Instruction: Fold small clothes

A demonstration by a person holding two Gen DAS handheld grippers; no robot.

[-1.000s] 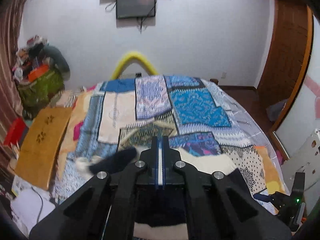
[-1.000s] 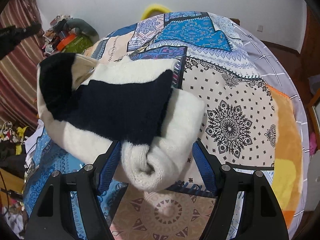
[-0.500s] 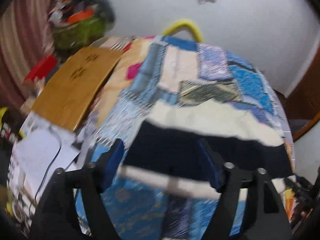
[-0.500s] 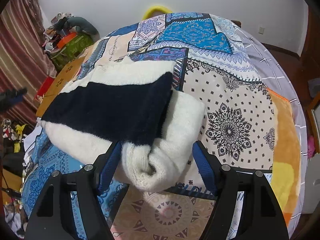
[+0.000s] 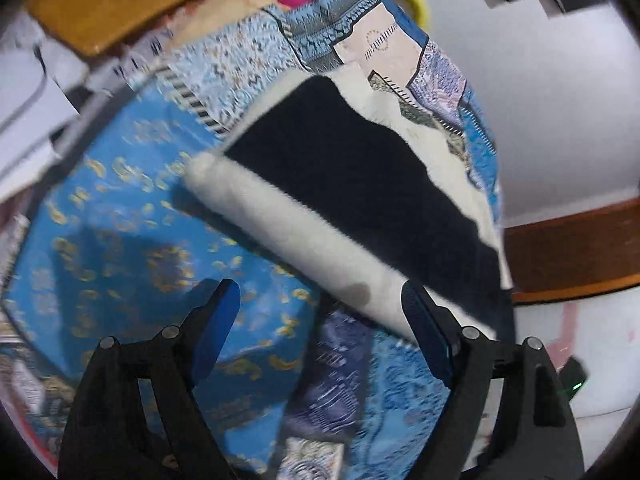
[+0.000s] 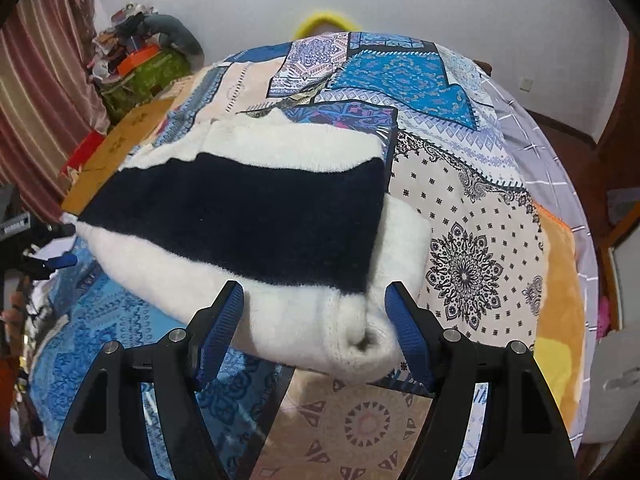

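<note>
A folded white knit garment with a wide black band (image 6: 248, 224) lies flat on the patchwork bedspread (image 6: 472, 208). My right gripper (image 6: 316, 328) is open, its blue pads either side of the garment's near rolled end, not closed on it. My left gripper (image 5: 324, 328) is open and empty, tilted, above the blue bedspread with the garment (image 5: 360, 184) ahead and to the right; its right pad is close to the garment's white edge. The left gripper also shows at the far left of the right wrist view (image 6: 52, 260).
A brown board (image 6: 120, 140) and a pile of clutter with a green bag (image 6: 148, 68) stand left of the bed. White papers (image 5: 28, 92) lie on the floor beside it. The bed's right edge drops to a wooden floor (image 6: 560, 128).
My left gripper let go of the garment's lifted end, opened, and swung away down to the left. The garment now lies folded flat. My right gripper has stayed open in place.
</note>
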